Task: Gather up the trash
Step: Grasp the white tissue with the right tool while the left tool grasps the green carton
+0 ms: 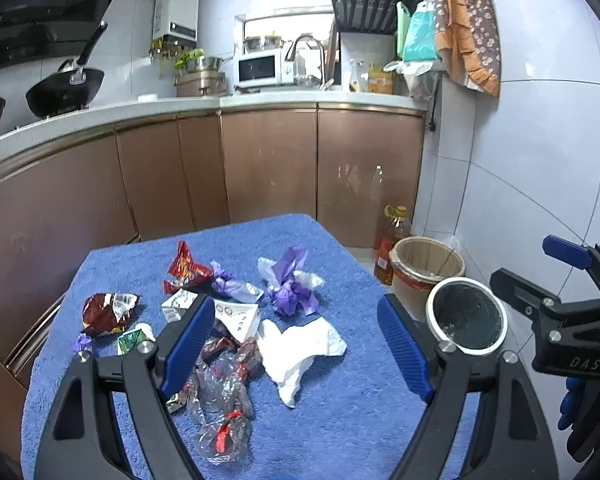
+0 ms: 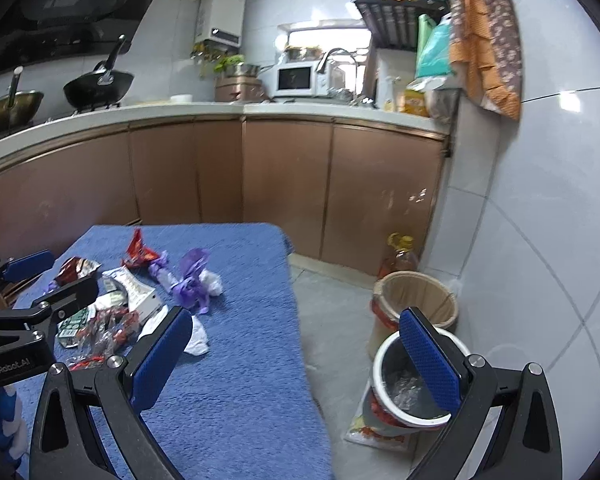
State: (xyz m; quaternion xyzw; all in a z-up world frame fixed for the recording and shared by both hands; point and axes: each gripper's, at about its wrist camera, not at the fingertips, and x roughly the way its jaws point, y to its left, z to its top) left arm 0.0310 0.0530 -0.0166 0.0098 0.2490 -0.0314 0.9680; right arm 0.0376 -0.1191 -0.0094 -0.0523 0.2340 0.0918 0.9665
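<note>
left wrist: left gripper (image 1: 296,340) open above white tissue (image 1: 300,348) on blue towel (image 1: 340,420).

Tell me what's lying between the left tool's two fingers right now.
In the left wrist view, the open left tool frames a crumpled white tissue and clear plastic wrappers lying on the blue towel.

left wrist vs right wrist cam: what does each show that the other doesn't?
Only the left wrist view: the small green foil wrapper near the towel's left edge, and the open right gripper from outside.

Only the right wrist view: the printed plastic bag on the floor under the white-rimmed bin, clear plastic inside that bin, and the left gripper from outside.

Both: the blue towel-covered table, crumpled white tissue, purple plastic bag, wooden bucket bin and yellow-capped oil bottle.
</note>
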